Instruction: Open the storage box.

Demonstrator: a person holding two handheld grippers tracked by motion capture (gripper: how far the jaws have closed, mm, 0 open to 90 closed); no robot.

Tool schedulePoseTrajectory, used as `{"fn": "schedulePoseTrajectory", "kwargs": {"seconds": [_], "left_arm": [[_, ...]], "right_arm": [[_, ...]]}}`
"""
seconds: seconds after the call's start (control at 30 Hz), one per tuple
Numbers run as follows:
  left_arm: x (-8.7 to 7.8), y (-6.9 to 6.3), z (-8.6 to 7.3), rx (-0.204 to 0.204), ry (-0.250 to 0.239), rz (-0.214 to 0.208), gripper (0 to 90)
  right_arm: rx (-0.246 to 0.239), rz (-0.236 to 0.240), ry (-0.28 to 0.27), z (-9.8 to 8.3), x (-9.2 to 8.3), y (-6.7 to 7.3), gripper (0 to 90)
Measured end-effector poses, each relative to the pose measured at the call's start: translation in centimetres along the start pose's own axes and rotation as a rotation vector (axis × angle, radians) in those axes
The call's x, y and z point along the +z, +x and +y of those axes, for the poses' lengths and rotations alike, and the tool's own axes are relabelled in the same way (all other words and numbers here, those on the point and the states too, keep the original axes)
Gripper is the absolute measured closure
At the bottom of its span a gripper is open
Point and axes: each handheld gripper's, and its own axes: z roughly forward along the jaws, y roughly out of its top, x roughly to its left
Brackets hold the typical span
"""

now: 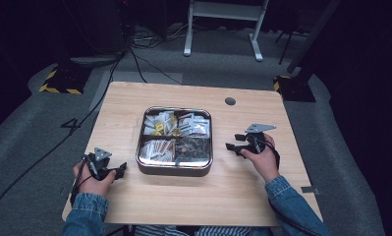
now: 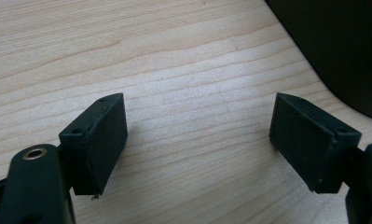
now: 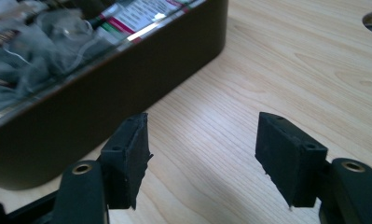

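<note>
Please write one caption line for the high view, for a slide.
Two open grippers, left gripper and right gripper, rest on the wooden table beside a four-compartment box of packets.

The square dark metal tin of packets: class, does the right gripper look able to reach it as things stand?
Probably yes: the right gripper is open beside the square dark metal tin, with bare wooden table between them.

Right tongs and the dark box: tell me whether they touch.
Apart. In the right gripper view, the right tongs stand open over bare table, with a strip of wood showing between the nearer pad and the dark box.
</note>
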Motion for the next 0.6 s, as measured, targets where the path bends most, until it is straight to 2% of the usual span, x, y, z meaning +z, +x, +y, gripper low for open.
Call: {"fn": "schedulePoseTrajectory", "kwargs": {"seconds": [0.07, 0.23, 0.6], "left_arm": [[0.0, 0.0, 0.0, 0.000, 0.000, 0.000, 19.5], [0.0, 0.0, 0.0, 0.000, 0.000, 0.000, 19.5], [0.0, 0.0, 0.0, -0.001, 0.000, 0.000, 19.5]], "right_arm": [[0.000, 0.021, -0.014, 0.3, -0.2, 0.2, 35.6], [-0.049, 0.046, -0.043, 1.6, -0.6, 1.3, 35.6], [-0.055, 0.093, -0.078, 3.7, -1.3, 2.8, 36.7]]}}
